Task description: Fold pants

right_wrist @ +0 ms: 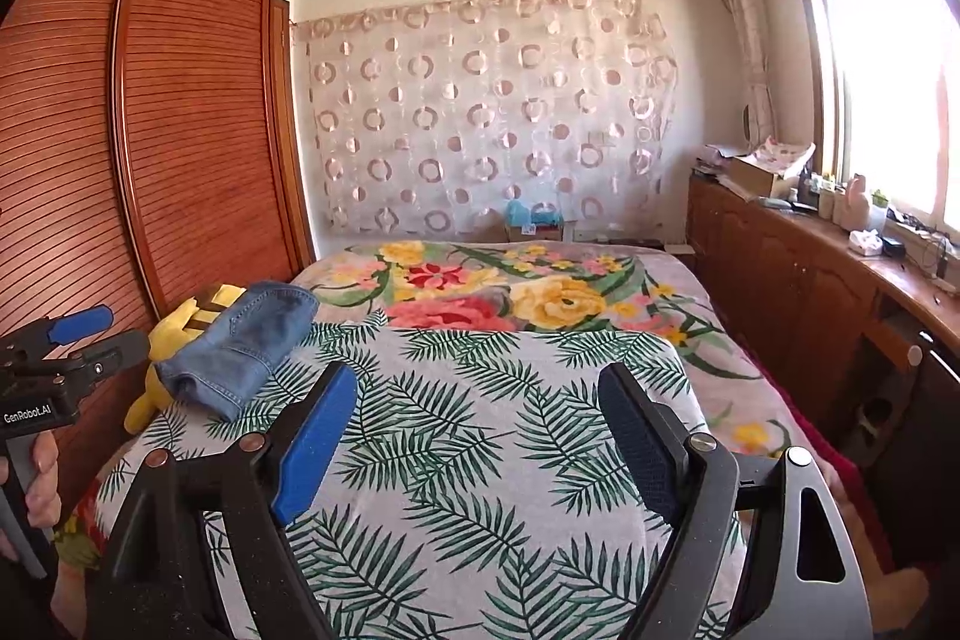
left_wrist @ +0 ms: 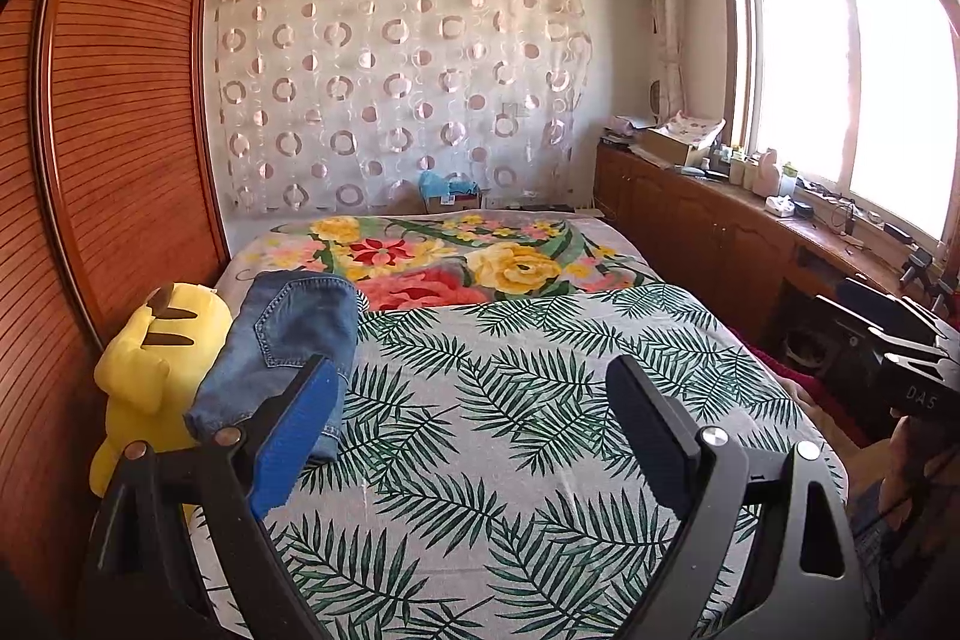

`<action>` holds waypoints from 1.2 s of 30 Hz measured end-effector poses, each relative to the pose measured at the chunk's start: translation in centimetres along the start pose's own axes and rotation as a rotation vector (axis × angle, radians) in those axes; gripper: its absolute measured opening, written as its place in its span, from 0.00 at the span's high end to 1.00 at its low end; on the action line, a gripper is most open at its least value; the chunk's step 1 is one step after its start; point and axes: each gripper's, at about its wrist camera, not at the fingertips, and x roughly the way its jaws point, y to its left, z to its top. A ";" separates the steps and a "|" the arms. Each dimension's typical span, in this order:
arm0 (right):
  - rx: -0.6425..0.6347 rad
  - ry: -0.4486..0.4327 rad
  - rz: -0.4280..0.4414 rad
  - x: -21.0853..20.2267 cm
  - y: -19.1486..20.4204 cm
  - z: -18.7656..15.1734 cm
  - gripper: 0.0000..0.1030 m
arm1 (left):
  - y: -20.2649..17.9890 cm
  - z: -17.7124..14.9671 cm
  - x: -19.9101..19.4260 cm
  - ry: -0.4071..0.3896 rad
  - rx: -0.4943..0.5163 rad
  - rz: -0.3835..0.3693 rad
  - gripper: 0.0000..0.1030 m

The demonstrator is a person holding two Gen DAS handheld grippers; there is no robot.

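Folded jeans (left_wrist: 282, 358) lie ahead-left of both jaw sets, long axis running away from them, beside a yellow plush toy (left_wrist: 150, 358). Left gripper (left_wrist: 474, 436) is nearer; right gripper (right_wrist: 480, 436) farther. Both released, holding nothing

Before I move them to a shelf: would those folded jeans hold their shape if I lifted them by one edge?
Probably not. The jeans are soft denim folded in layers, so they would likely sag and unfold. Their end already rests against the yellow plush toy, not flat. Denim looks grippy, unlikely to slip.
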 end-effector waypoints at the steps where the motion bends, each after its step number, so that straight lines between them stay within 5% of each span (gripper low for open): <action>1: -0.001 -0.001 0.002 0.0 -0.1 0.1 0.18 | 0.0 0.0 0.0 0.000 0.000 0.000 0.11; 36: -0.005 0.000 0.015 0.3 -0.1 -0.1 0.18 | 0.0 -0.1 -0.1 -0.003 -0.002 0.000 0.11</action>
